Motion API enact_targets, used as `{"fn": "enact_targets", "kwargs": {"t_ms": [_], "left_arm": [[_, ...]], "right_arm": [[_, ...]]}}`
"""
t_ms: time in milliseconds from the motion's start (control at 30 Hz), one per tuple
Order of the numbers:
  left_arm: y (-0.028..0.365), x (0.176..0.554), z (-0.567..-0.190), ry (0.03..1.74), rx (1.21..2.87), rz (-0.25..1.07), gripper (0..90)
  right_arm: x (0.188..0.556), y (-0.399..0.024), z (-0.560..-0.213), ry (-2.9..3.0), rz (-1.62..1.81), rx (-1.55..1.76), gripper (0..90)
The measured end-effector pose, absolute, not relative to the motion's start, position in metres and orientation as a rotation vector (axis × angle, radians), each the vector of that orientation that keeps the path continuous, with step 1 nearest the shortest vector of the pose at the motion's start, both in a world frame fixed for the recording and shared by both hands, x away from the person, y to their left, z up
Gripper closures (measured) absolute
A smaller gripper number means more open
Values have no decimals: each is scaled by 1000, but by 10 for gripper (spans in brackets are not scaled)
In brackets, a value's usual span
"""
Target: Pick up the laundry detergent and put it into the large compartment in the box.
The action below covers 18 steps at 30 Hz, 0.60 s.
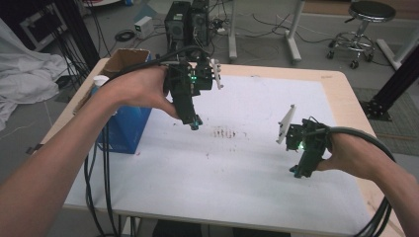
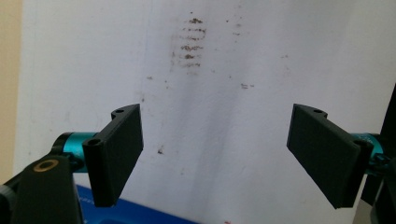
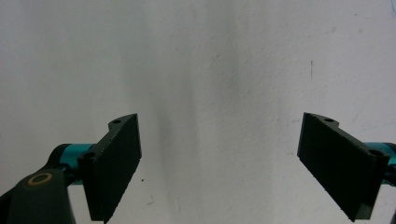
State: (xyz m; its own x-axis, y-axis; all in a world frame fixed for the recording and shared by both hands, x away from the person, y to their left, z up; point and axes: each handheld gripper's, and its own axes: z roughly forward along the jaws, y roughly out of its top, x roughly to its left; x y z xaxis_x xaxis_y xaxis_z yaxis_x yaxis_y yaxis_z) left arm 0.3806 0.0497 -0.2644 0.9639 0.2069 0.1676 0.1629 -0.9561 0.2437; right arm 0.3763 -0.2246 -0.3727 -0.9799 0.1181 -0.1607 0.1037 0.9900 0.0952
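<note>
Both the left gripper (image 1: 194, 123) and right gripper (image 1: 297, 172) hang released (jaws wide, nothing between) above the stained white mat (image 1: 237, 163).

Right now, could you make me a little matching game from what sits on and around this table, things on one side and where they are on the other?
Things:
1. blue rectangular box
2. brown cardboard box
3. reddish-brown smudge marks
4. black round stool

Places:
A. on the floor beyond the table's far right corner
B. middle of the white table cover
C. table's left edge, below the left tongs
D. table's far left corner

Pairs: 1-C, 2-D, 3-B, 4-A
</note>
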Motion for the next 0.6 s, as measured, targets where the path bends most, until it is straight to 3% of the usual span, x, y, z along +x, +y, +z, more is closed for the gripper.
{"fn": "enact_targets", "kwargs": {"t_ms": [600], "left_arm": [[28, 366, -322, 249, 2927, 229, 187]], "right_arm": [[374, -225, -372, 2949, 135, 189, 129]]}}
